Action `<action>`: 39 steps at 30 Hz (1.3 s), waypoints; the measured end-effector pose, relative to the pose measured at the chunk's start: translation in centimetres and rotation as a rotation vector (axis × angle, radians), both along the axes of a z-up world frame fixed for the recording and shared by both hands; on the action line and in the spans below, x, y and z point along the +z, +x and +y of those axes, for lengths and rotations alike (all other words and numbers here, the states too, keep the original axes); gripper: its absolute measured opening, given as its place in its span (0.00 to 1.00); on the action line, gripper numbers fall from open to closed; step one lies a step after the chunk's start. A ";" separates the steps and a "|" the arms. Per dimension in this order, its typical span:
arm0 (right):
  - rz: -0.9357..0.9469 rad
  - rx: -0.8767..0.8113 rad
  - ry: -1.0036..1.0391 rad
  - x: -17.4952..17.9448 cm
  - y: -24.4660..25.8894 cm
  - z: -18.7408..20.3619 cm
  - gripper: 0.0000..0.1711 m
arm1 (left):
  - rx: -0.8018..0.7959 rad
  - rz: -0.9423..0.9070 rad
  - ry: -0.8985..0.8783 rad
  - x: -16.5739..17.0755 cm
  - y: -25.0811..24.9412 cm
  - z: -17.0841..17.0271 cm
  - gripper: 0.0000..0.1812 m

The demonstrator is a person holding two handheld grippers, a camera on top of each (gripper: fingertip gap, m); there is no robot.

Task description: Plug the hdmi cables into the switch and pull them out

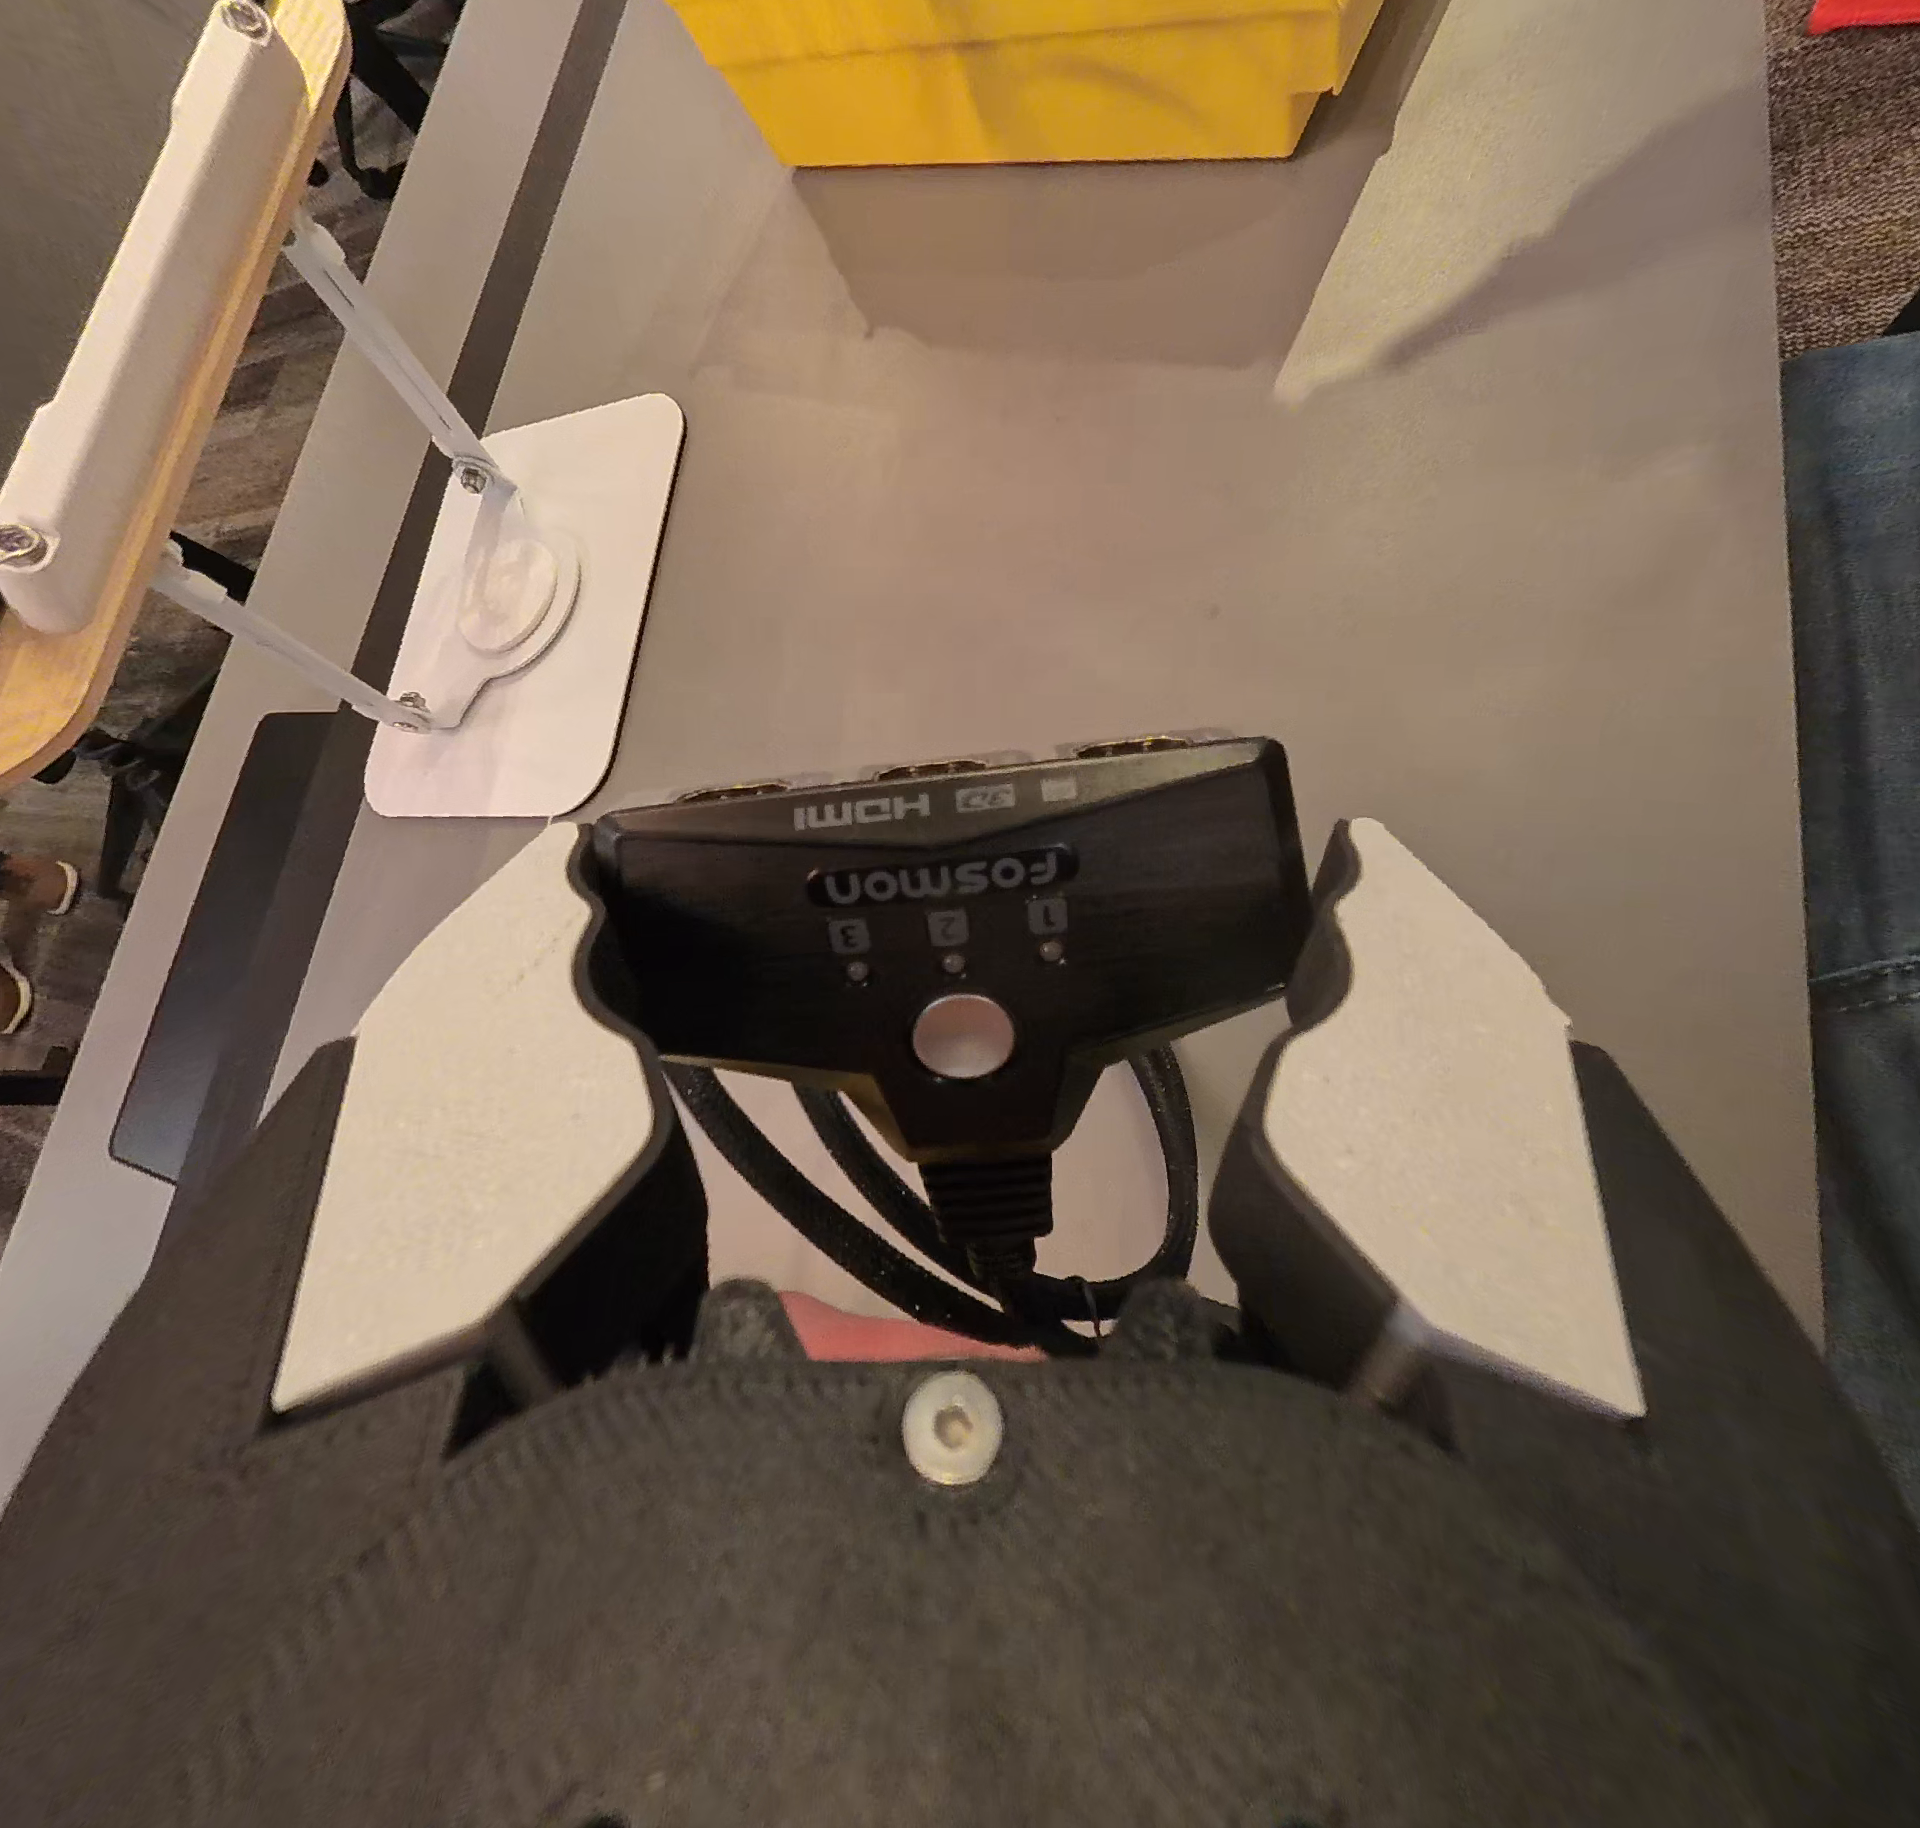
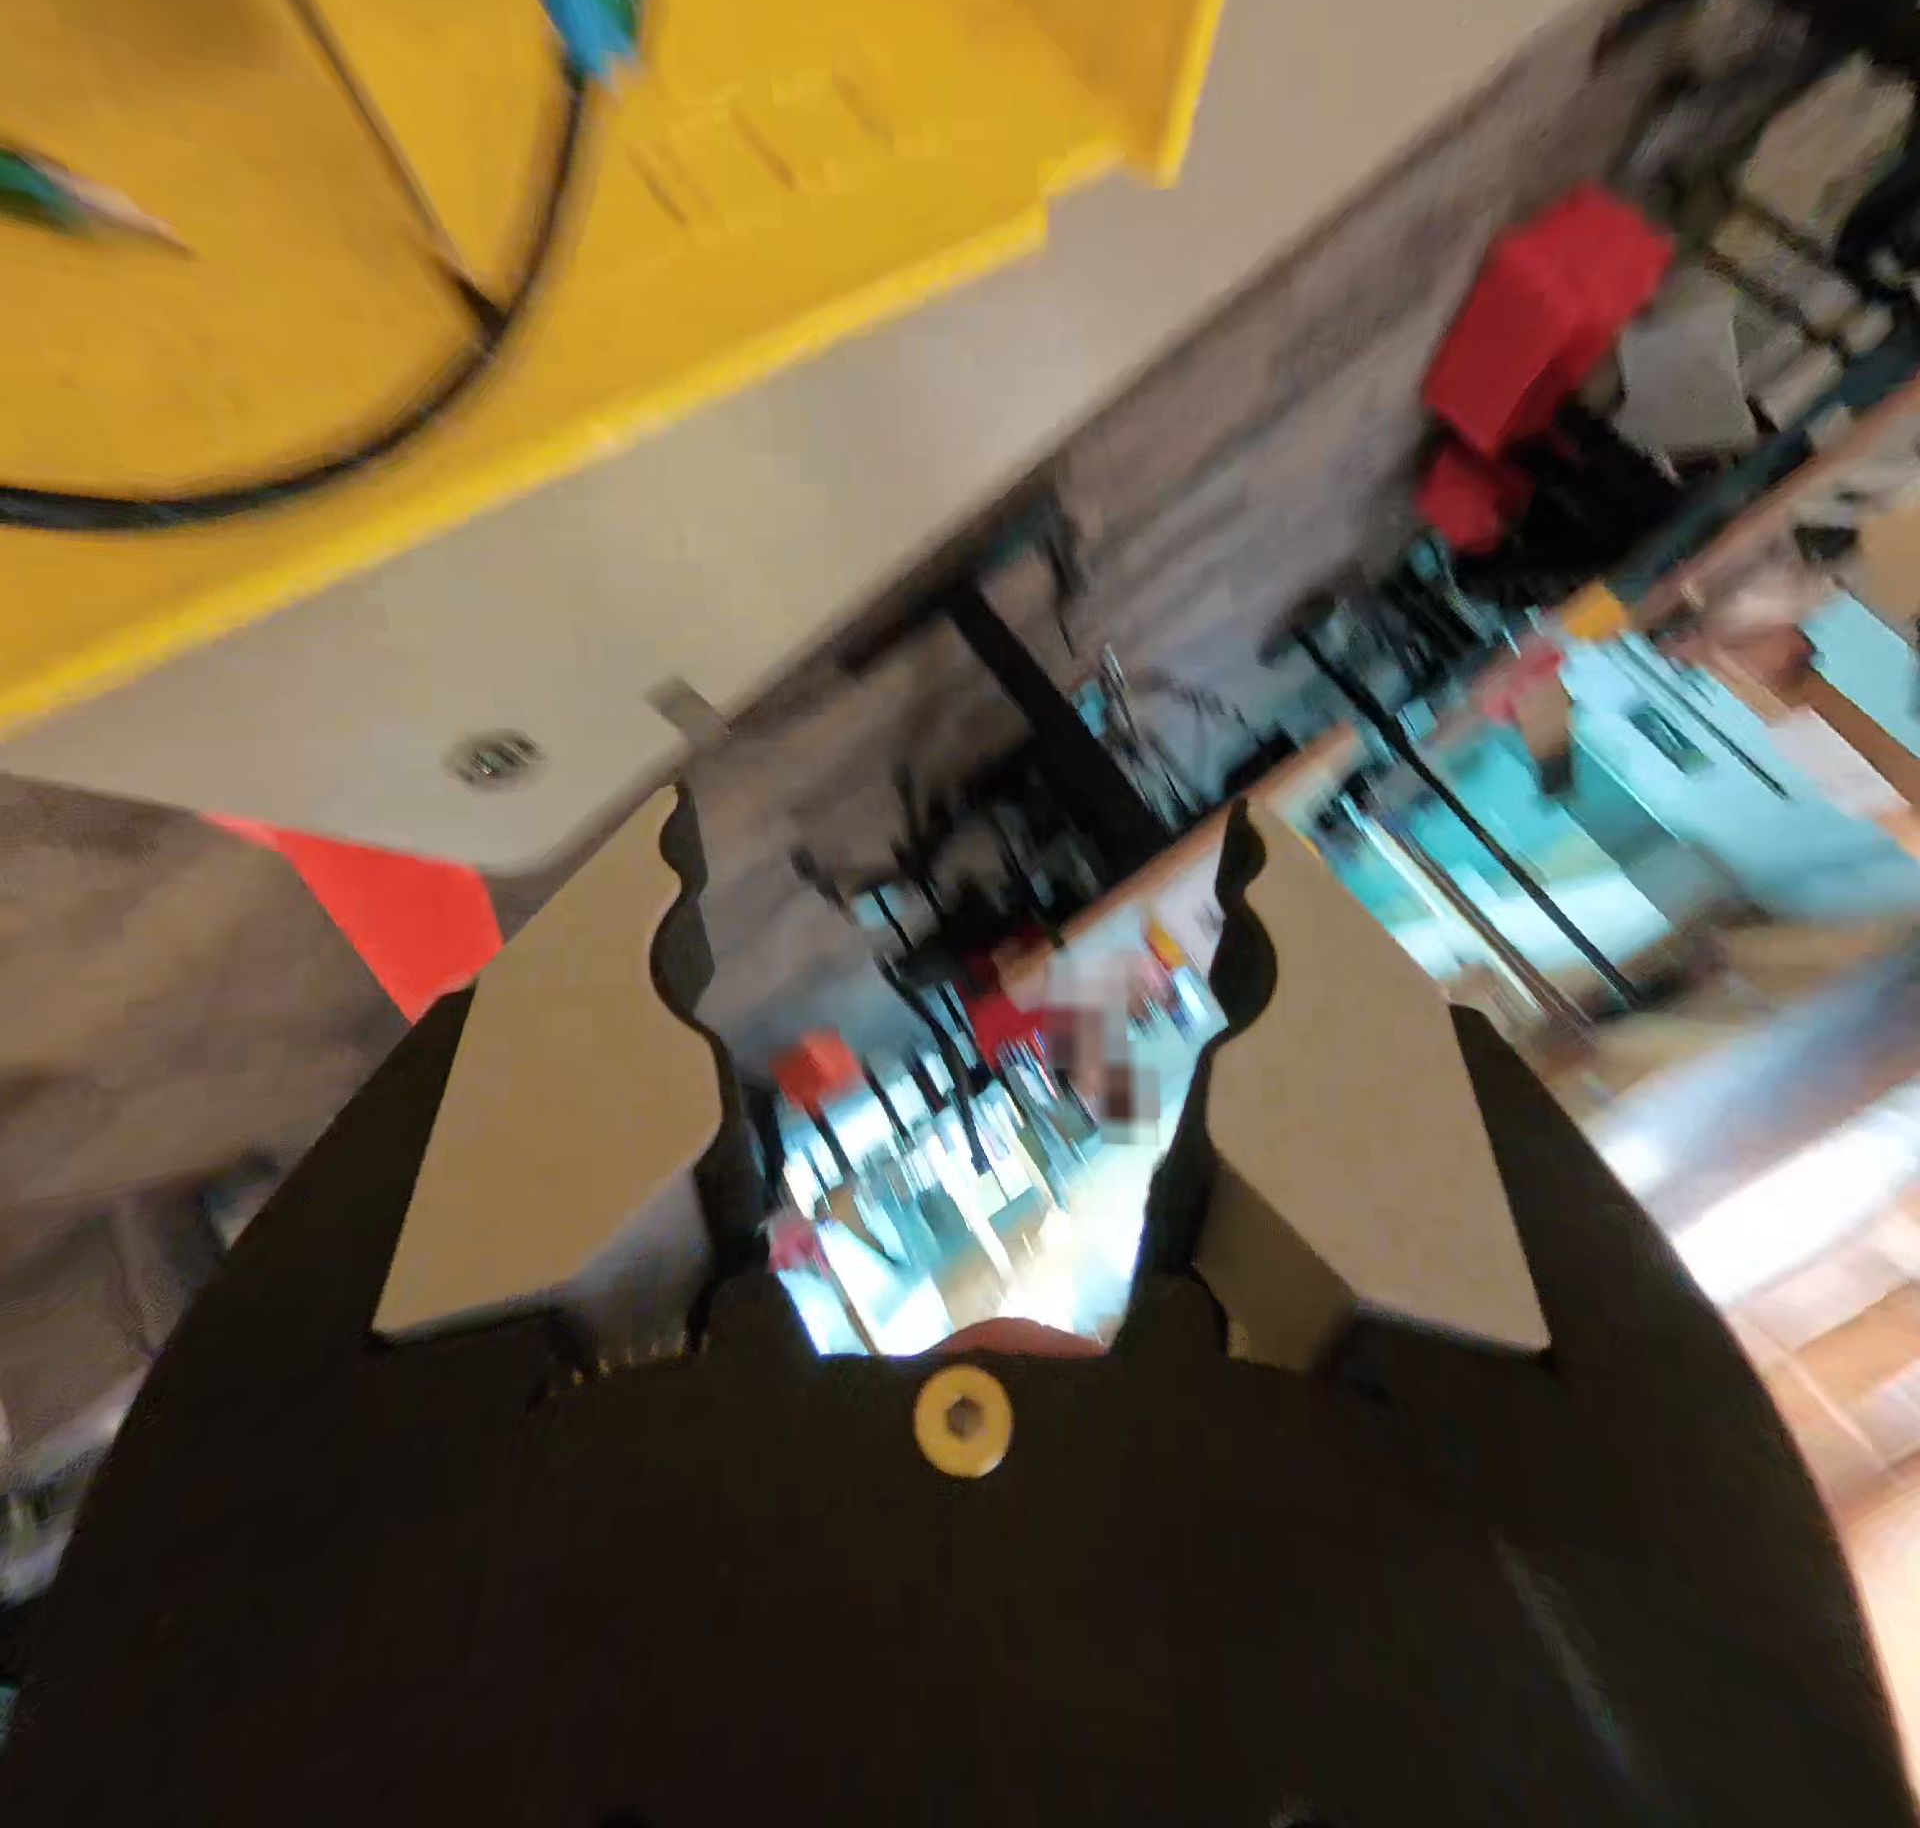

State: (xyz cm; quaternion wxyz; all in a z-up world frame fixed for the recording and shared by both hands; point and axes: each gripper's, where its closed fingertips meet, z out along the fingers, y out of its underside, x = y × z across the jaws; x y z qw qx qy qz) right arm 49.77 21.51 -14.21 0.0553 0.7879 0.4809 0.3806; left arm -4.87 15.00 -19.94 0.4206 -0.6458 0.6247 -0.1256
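Switch [image 1: 951, 937] sits pinched in the left gripper [image 1: 961, 931] over the table [image 1: 1039, 531], yellow bin [image 1: 1023, 43] at 12 o'clock, right gripper [image 2: 961, 822] spread wide, holding nothing.

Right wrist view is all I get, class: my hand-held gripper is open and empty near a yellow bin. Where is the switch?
Observer: The switch is held between the fingers of the left hand-held gripper.
Operator: Anything plugged in?
Observer: No, the three ports on its far edge look empty.
Operator: What is beside it?
Observer: A white stand base on the table, to its left.
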 end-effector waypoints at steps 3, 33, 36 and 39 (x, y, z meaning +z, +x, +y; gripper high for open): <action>0.372 0.080 -0.026 -2.4 -6.4 -2.9 0.48 | 0.002 -0.001 0.001 0.0 -0.1 0.0 0.68; 1.392 0.393 0.008 -1.8 -34.3 -8.6 0.28 | 0.021 -0.043 0.029 0.8 1.1 0.2 0.68; 1.677 0.363 -0.125 -0.6 -42.4 -9.8 0.36 | 0.042 -0.035 0.060 0.9 1.5 0.3 0.68; 1.857 0.235 -0.284 -0.9 -48.1 -9.7 0.43 | 0.075 0.004 0.129 0.8 2.2 0.6 0.68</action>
